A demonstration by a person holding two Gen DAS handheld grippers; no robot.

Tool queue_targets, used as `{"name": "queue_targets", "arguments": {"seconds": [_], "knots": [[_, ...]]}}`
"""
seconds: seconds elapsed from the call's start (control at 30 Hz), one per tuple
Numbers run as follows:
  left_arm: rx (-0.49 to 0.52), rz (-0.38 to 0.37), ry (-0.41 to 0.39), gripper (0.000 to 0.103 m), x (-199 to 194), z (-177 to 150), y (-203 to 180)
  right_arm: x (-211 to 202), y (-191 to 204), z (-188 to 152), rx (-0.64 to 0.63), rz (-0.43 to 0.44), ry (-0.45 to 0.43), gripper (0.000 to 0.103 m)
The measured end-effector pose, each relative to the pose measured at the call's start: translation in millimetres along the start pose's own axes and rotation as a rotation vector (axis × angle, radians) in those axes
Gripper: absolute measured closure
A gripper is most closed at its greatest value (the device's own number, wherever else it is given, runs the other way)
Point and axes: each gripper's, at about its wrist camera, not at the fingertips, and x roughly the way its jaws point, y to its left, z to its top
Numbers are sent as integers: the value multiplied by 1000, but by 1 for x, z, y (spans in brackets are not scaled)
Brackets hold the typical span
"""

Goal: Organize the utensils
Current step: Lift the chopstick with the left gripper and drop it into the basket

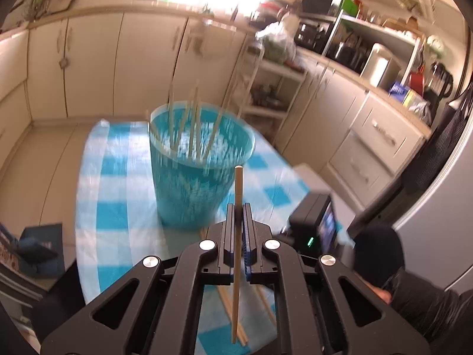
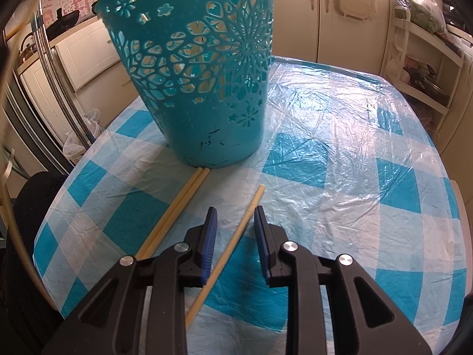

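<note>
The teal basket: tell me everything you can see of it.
The teal basket is a round plastic bin that tapers toward its base, its wall pierced with flower and petal cut-outs above a solid lower band. It stands upright on the blue-checked tablecloth. Several chopsticks lean inside, tips above the rim. A pair of chopsticks on the cloth ends at its base; whether they touch is unclear.

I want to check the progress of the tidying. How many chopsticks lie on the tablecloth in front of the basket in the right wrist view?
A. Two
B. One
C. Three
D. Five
C: a pair of chopsticks lies side by side with its tips at the foot of the basket, and a single chopstick lies between the open fingers of the right gripper.
</note>
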Motion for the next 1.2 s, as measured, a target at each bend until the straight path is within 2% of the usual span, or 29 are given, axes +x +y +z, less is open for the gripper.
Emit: {"name": "queue_targets", "arguments": {"seconds": [0.13,0.23,0.5,0.67,0.8,0.93,1.2], "knots": [[7,-15,-122,98,-22,44,-7,0,0,0,0,1,0,77],[23,-1,-182,98,-28,70,-12,0,0,0,-1,1,0,76],[20,91,-320,98,-29,130,-9,0,2,0,-11,4,1,72],[8,149,-383,98,-17,151,-4,1,1,0,-7,10,1,71],[14,217,-397,98,3,150,1,1,2,0,-8,13,1,70],[-1,251,-369,98,30,137,13,2,2,1,-8,13,1,69],[-3,303,-256,98,74,102,28,2,3,0,-7,15,1,68]]}}
